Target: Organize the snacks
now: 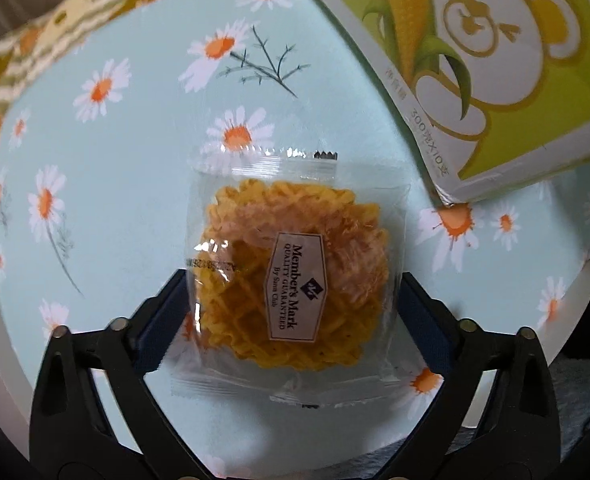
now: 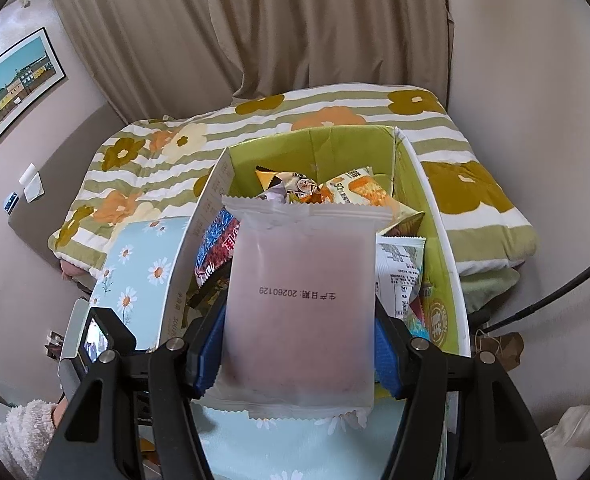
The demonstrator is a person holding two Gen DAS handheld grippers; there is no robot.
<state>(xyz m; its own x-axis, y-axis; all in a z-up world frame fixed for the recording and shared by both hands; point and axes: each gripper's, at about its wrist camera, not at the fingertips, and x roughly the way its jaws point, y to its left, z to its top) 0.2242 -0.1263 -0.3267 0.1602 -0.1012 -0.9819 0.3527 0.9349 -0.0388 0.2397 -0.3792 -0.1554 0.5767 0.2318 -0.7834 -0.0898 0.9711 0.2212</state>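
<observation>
1. The green cardboard box is open on top and pretty stuffed: a yellow wrapper, an orange-and-white pack, a red-and-blue bag against the left wall, and a white packet with a printed label on the right.
2. The right gripper is pinching a frosted pinkish snack pouch by its sides, date stamp facing up, held just above the box's near end.
3. In the left view, the left gripper has its blue pads on both edges of a clear-wrapped waffle cookie, labelled Member's Mark, so it's clamped on that.
4. The cookie sits over the daisy-print tablecloth; the box's outer wall with the corn picture is off to the upper right, not touching it.
</observation>
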